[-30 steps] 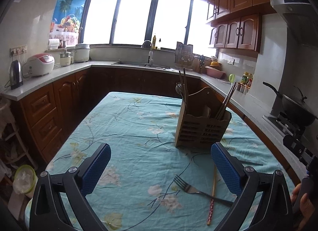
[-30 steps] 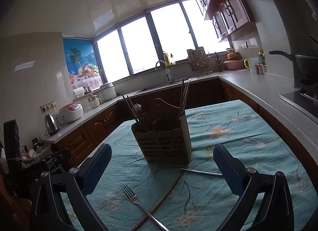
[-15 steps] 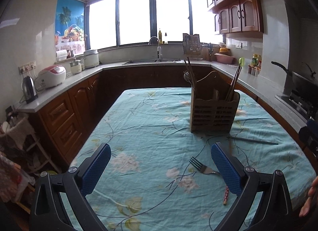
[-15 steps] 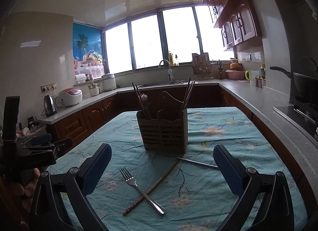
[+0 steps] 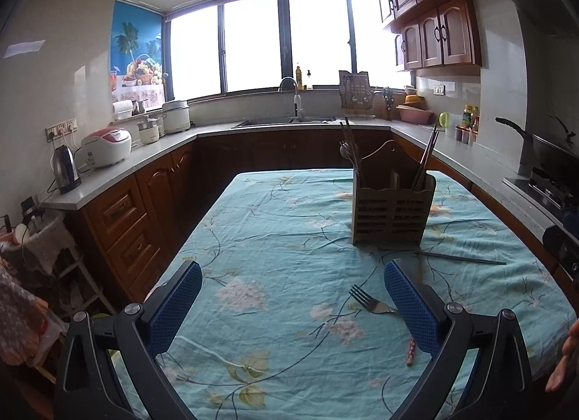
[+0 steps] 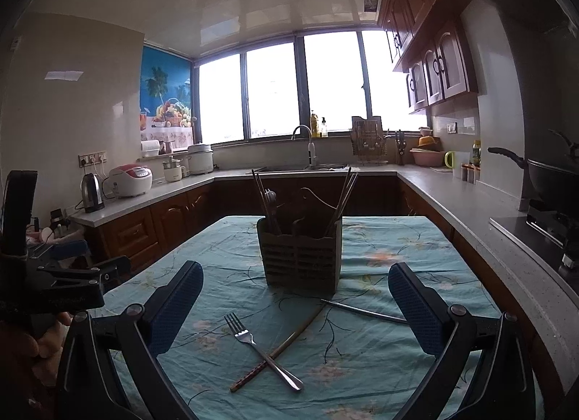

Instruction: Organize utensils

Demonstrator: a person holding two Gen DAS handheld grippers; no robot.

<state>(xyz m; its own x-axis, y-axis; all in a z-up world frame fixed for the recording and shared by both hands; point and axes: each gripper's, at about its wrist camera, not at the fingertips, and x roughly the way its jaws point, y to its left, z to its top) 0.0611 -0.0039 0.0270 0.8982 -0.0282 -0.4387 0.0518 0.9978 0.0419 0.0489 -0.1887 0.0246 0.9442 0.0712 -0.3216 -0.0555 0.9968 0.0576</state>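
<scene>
Item 1, left gripper (image 5: 292, 297): hovering above the teal floral tablecloth (image 5: 275, 224), blue-padded fingers (image 5: 175, 302) spread wide, gripping nothing. Its right finger is hiding part of the fork handle, so a blind closure risks missing.

Item 2, silver metal fork (image 6: 261, 355): lying at six o'clock from the holder, crossing over the long wooden chopstick with a red patterned end (image 6: 277, 349). Likely hazard: pinching at the crossing is apt to drag both pieces, or let one slip.

Item 3, slatted brown wooden utensil holder (image 6: 300, 261): standing upright mid-table, already carrying chopsticks and a spoon. A sideways knock could tip it.

Item 4, thin grey metal chopstick (image 6: 363, 311): lying flat at five o'clock from the holder; hard to lift off soft cloth.

Item 5, right gripper (image 6: 296, 302): levelled toward the holder, fingers parted wide, empty.
</scene>
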